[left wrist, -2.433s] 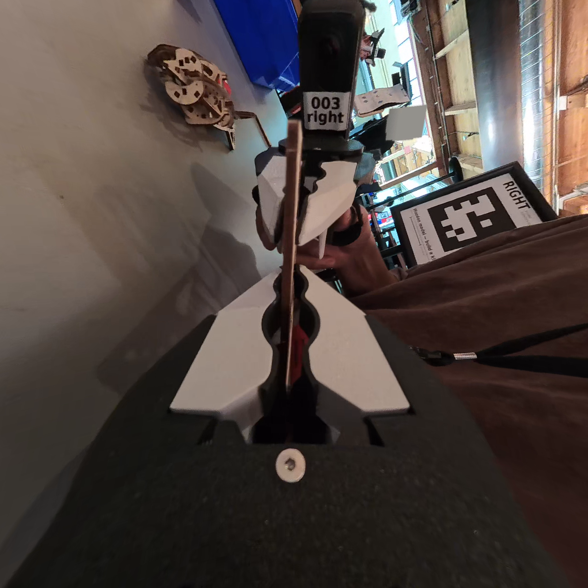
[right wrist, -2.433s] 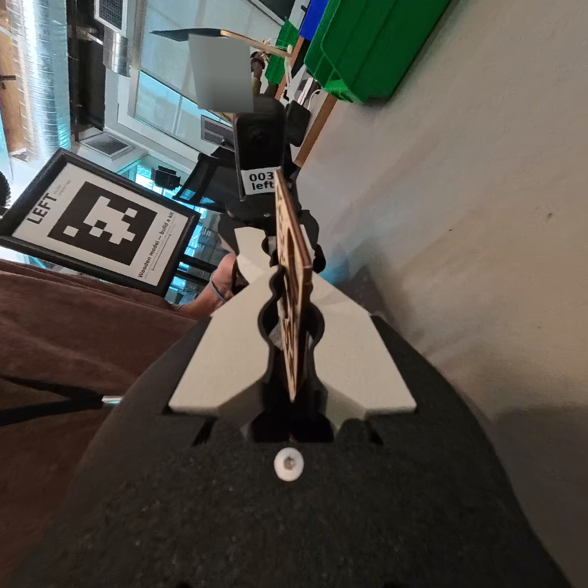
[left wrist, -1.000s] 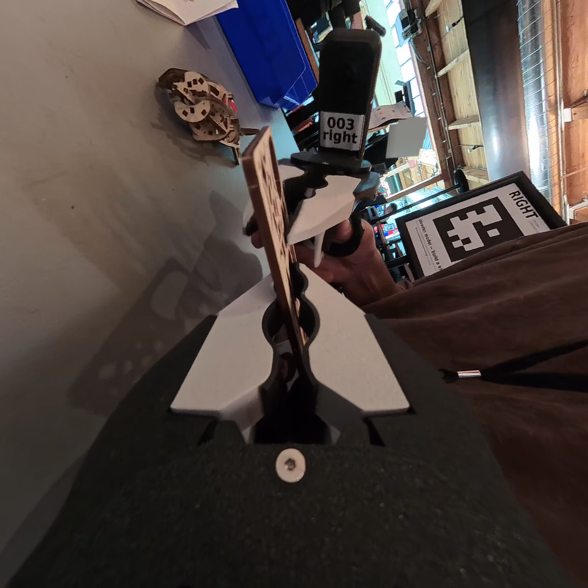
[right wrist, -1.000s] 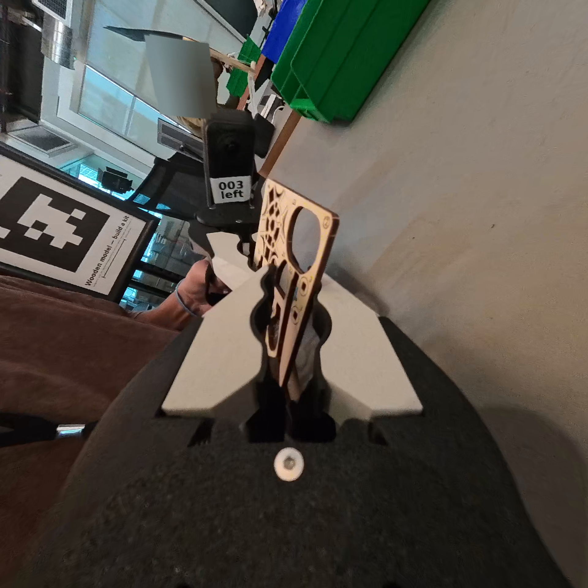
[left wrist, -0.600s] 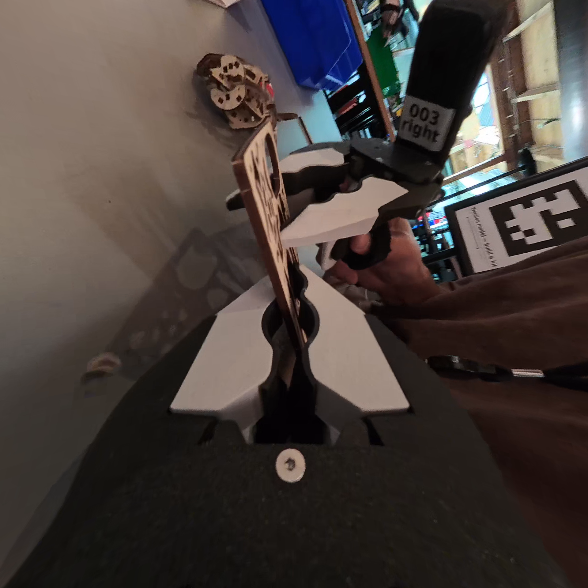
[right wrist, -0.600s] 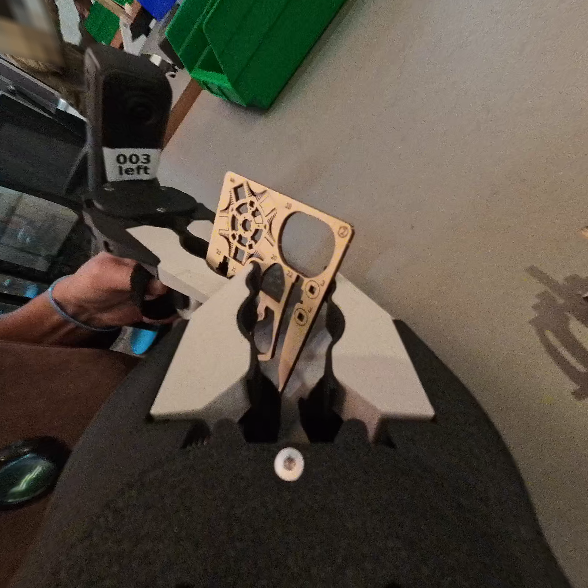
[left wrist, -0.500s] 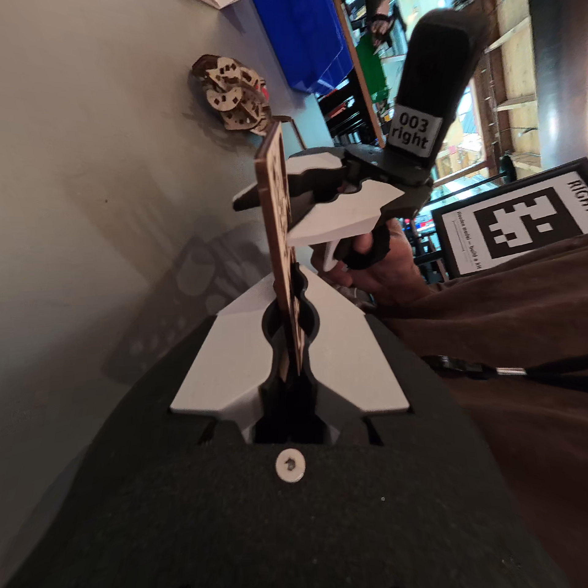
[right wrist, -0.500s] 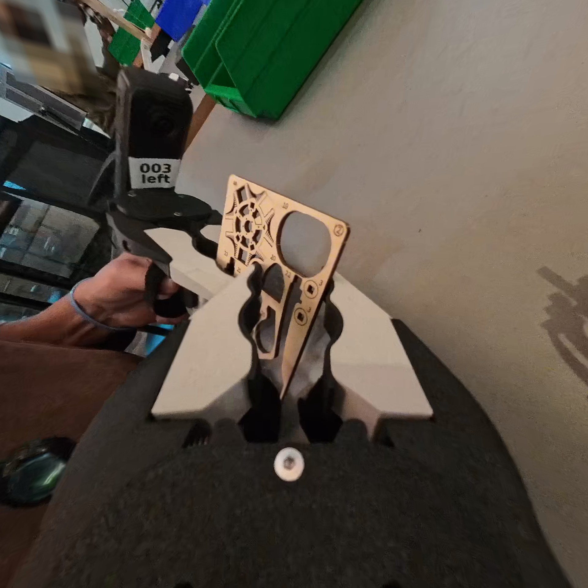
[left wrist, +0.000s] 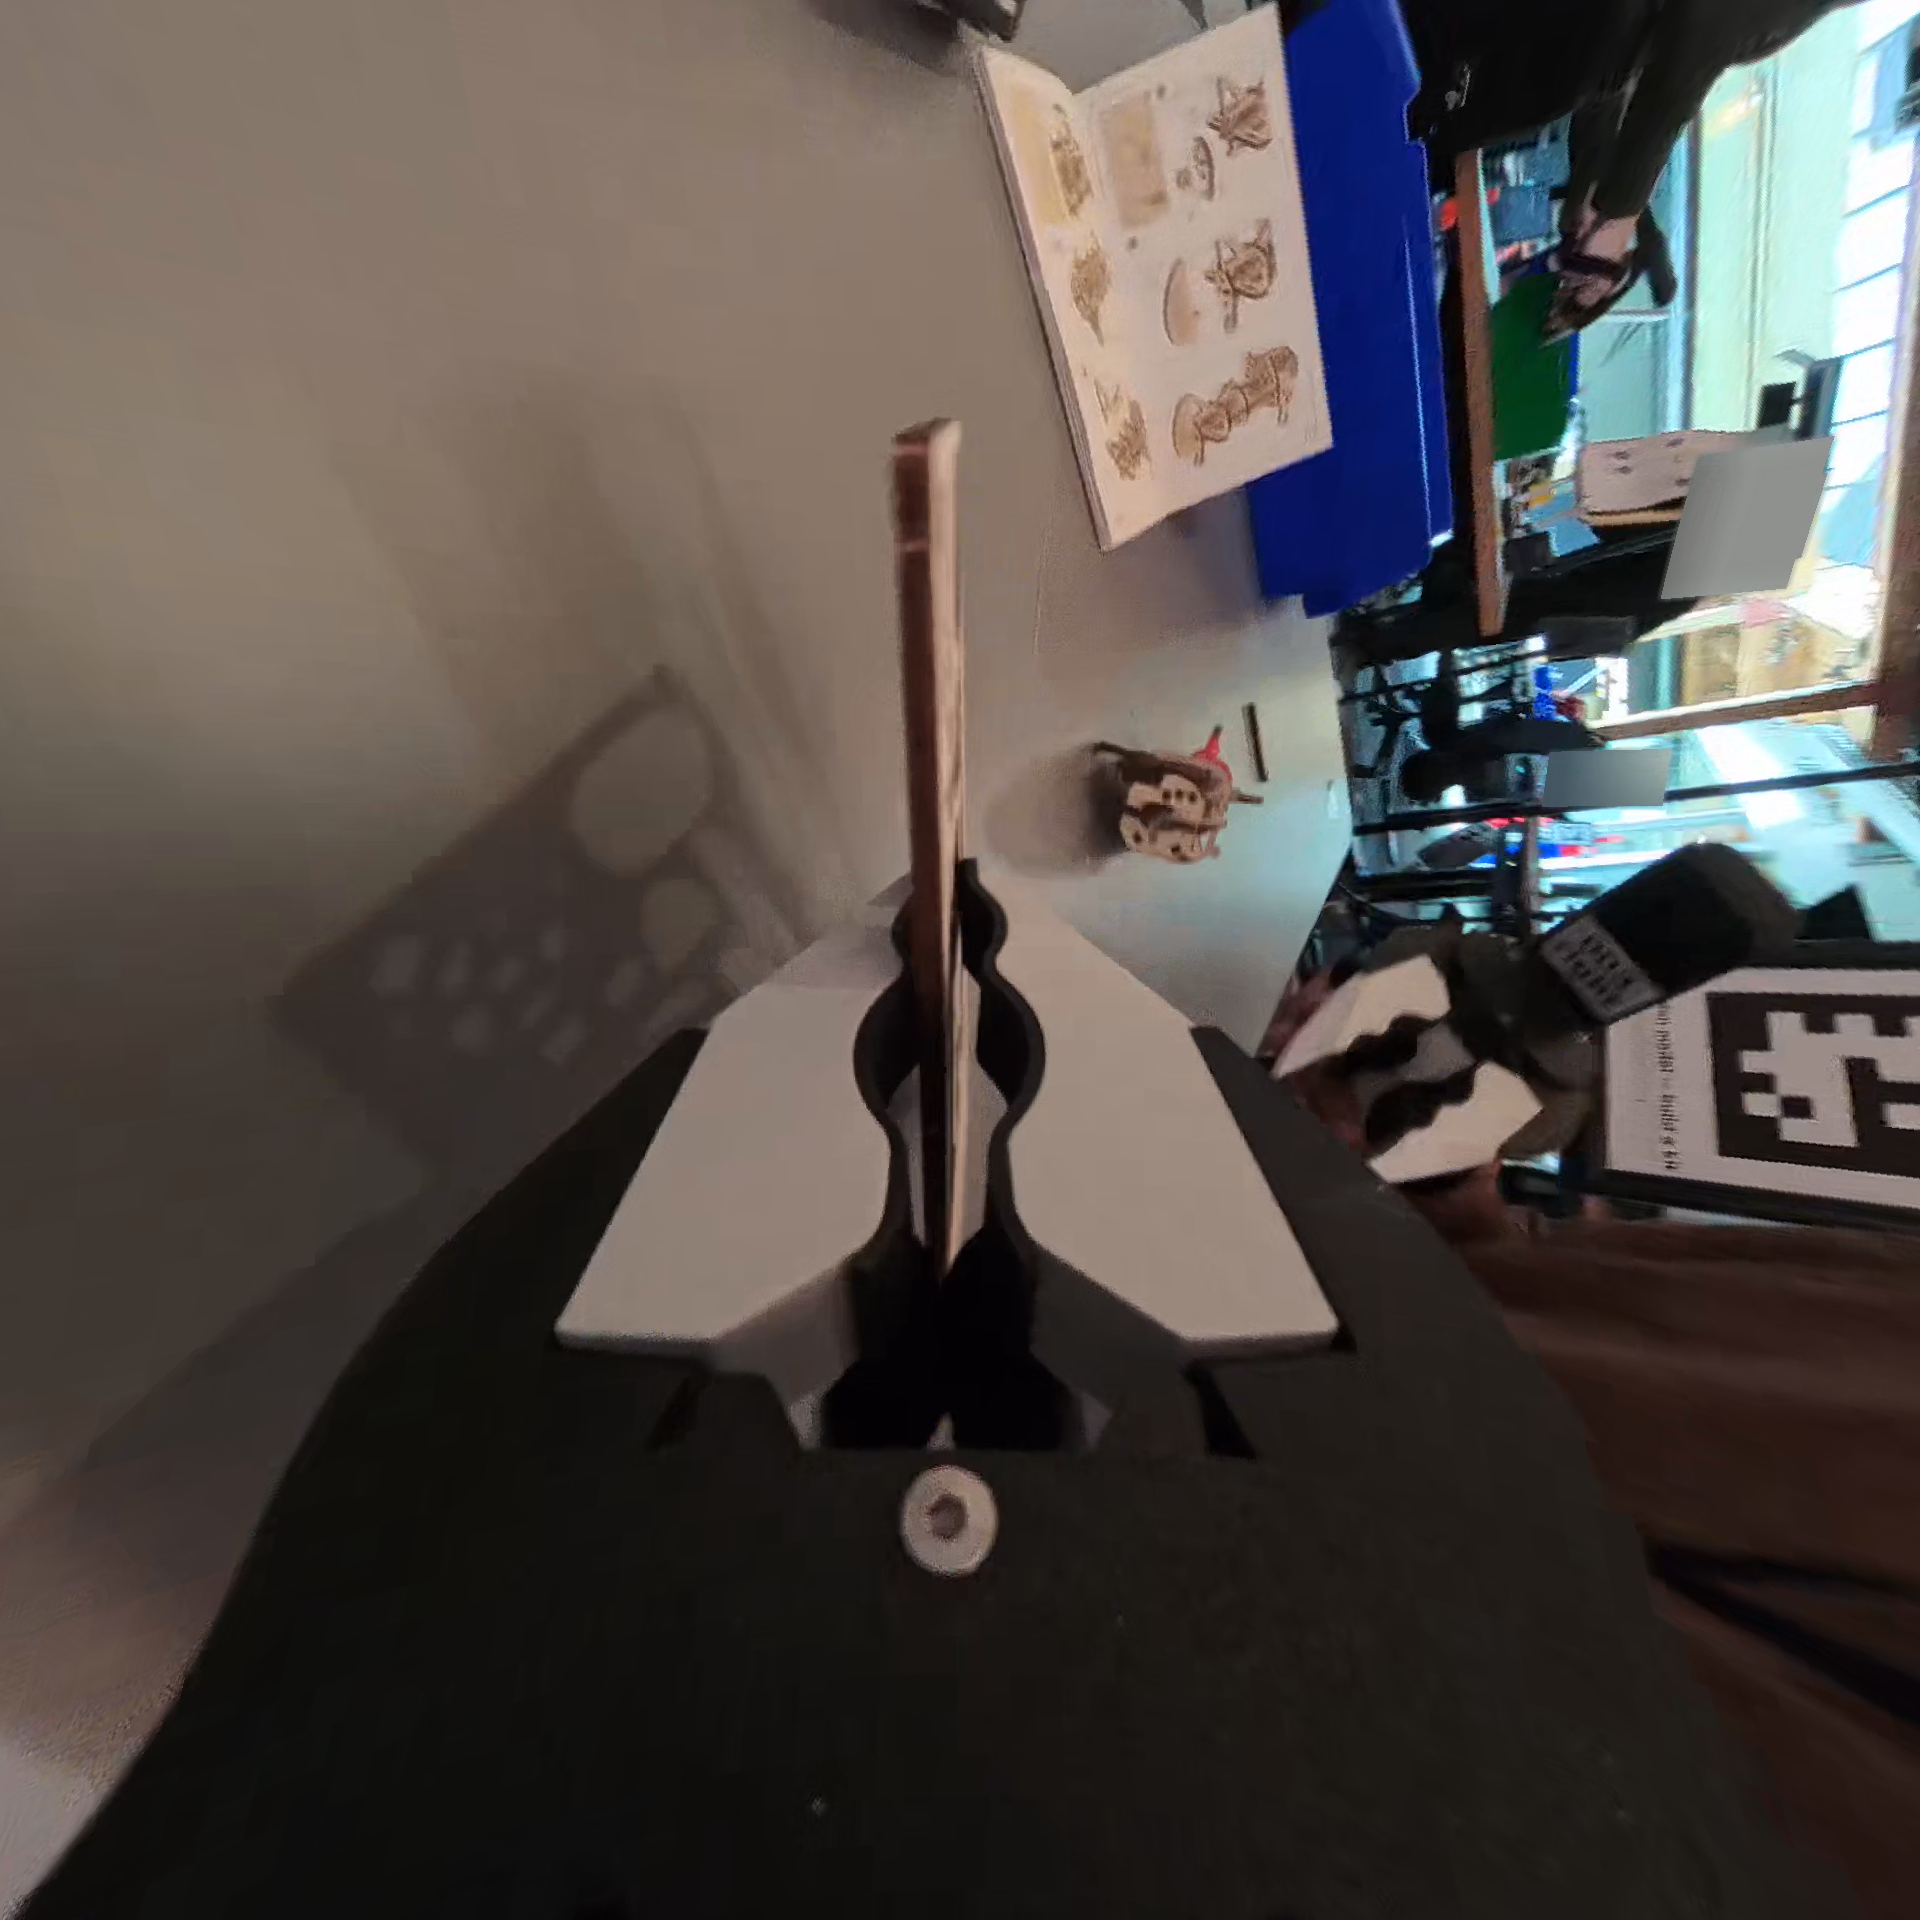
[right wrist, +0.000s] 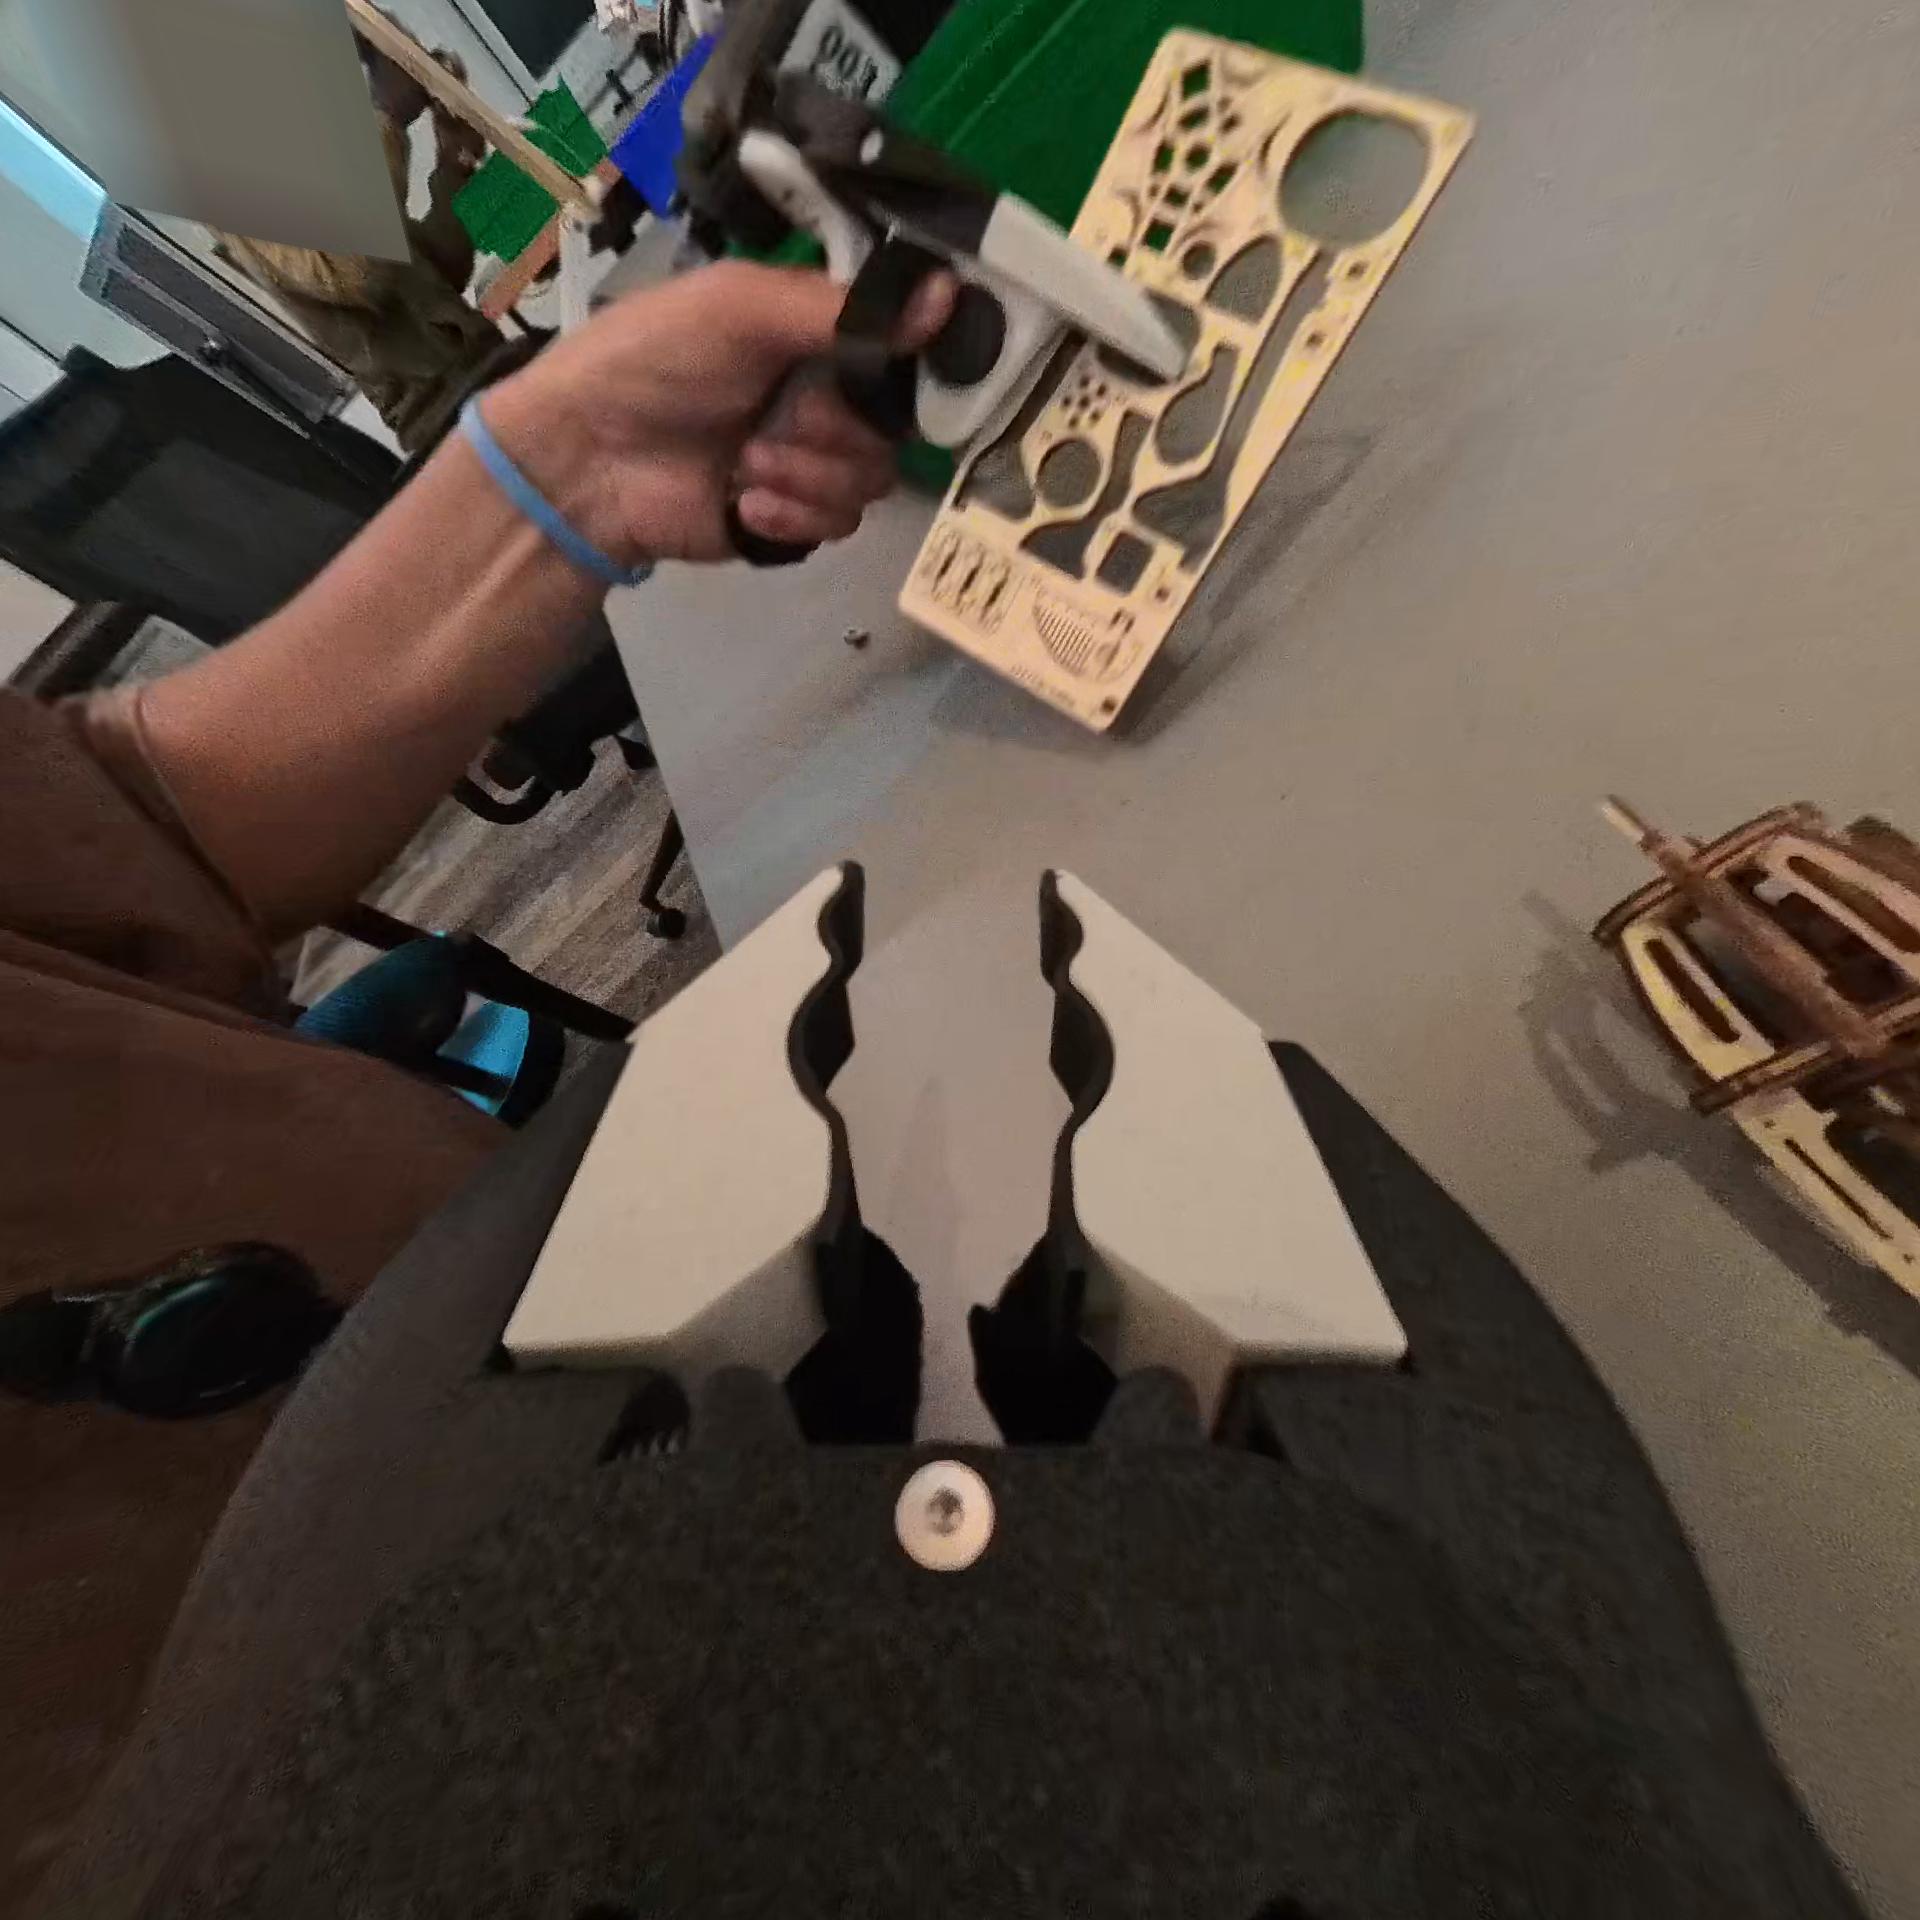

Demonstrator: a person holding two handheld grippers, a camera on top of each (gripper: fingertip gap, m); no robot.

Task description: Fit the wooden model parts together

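Left tongs (left wrist: 940, 1049) pinch the wooden parts sheet (right wrist: 1195, 364) on edge above the grey bench (left wrist: 416, 416). Right tongs (right wrist: 948, 997) spread, empty. Half-built wooden model (right wrist: 1787, 1029) right. Farther: open booklet (left wrist: 1164, 270), blue bin (left wrist: 1351, 312), contents apparently hidden.

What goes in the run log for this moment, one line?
left gripper: shut on wooden parts sheet | right gripper: open, empty | partly built wooden model: on table

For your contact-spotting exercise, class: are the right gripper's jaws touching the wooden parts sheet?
Apart. The right wrist view shows the right gripper with jaws spread and only bare table between them, while the wooden parts sheet sits farther off, held by the left gripper.
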